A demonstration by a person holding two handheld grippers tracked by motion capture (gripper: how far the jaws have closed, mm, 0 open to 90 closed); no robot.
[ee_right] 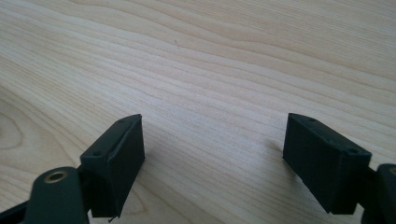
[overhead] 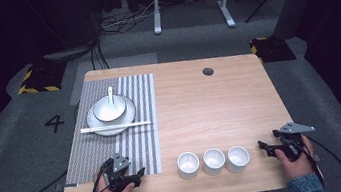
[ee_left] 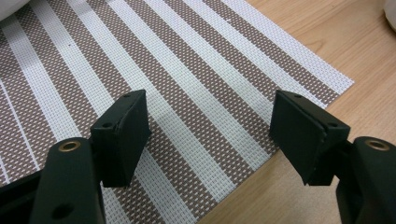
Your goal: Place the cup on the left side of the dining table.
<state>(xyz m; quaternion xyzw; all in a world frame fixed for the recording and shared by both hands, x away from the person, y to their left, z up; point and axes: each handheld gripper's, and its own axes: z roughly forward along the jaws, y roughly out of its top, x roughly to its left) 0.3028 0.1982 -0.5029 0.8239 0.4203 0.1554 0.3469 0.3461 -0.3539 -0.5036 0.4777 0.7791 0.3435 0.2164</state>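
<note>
Plainly both tools sit idle at the near edge, which suits a start: the left gripper (overhead: 136, 174) rests over the near right corner of the striped mat (overhead: 135, 146), its jaws spread wide with nothing between them, and the right gripper (overhead: 265, 146) lies on bare table (overhead: 210, 105) well to the right, jaws equally wide and empty. Between them, near the front edge, stand three white cups (overhead: 213, 161) in a row, upright and just beside one another, closest to both hands and so the likely things to be taken. Farther back on the mat a bowl (overhead: 108, 109) sits on a plate (overhead: 127, 118), a spoon (overhead: 110, 95) leaning in the bowl and chopsticks (overhead: 115, 126) laid across the plate's near rim, a setting arranged for one diner. Whether the cups hold anything cannot be told from above. From the left gripper view a white sliver at the upper right edge is cut off, probably a cup.
</note>
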